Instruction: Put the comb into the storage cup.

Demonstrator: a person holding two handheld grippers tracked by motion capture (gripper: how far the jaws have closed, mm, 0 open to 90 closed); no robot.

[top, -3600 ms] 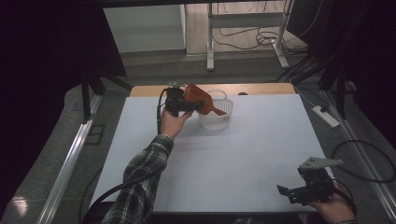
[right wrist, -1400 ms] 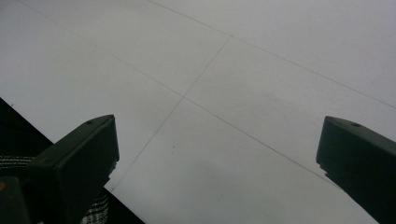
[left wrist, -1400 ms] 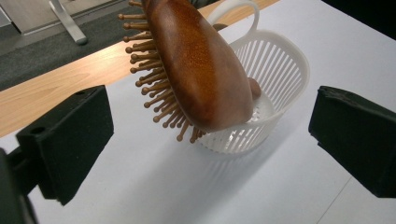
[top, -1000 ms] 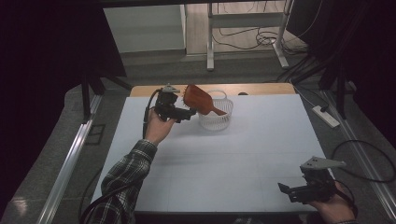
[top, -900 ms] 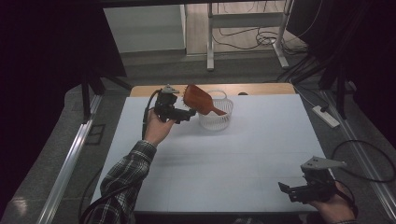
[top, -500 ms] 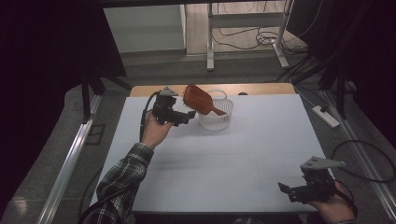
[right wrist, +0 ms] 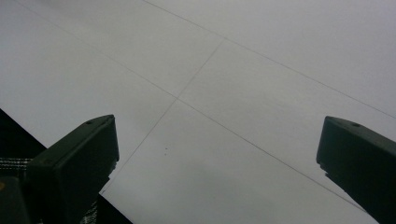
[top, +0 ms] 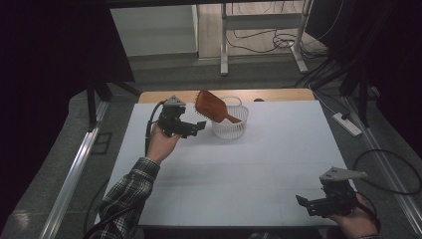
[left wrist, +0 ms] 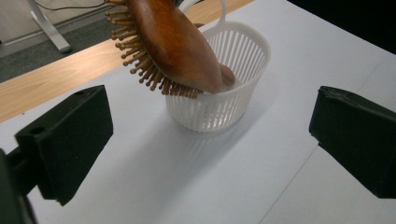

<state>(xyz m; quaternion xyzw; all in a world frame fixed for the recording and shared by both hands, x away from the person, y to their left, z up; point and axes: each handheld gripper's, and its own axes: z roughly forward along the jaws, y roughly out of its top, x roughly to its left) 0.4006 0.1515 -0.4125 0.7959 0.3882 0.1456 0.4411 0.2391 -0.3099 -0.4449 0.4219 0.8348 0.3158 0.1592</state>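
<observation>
Overhead, the white counter (top: 224,169) carries a small white slatted basket (top: 230,121) near its far edge, with a strip of bare wood showing just behind the white sheet. Wooden paddle hairbrush (top: 211,105) stands tilted in the basket: handle end down inside, broad head leaning up and out over the rim toward the left, bristles facing down-left. Left gripper view confirms it: hairbrush (left wrist: 170,46) rests against the near rim of the basket (left wrist: 219,98), its peg bristles overhanging the rim, the handle hidden inside the slats. Left tool (top: 191,128) is held above the counter just left of the basket, apart from both basket and brush, pointing toward them; its jaws stand wide, nothing between them, and the left gripper view shows the two black pads far apart at either edge of frame. Left hand (top: 161,142) grips it from below, a plaid sleeve (top: 129,194) running back toward the near-left edge. Right tool (top: 318,204) sits at the near-right corner of the counter, well apart from basket and brush, held by the right hand (top: 353,221); grey three-cornered plate on top. Right gripper view looks down on bare white sheet with faint seam lines, jaws spread wide and empty. Floor beyond the counter shows cables and metal legs.
</observation>
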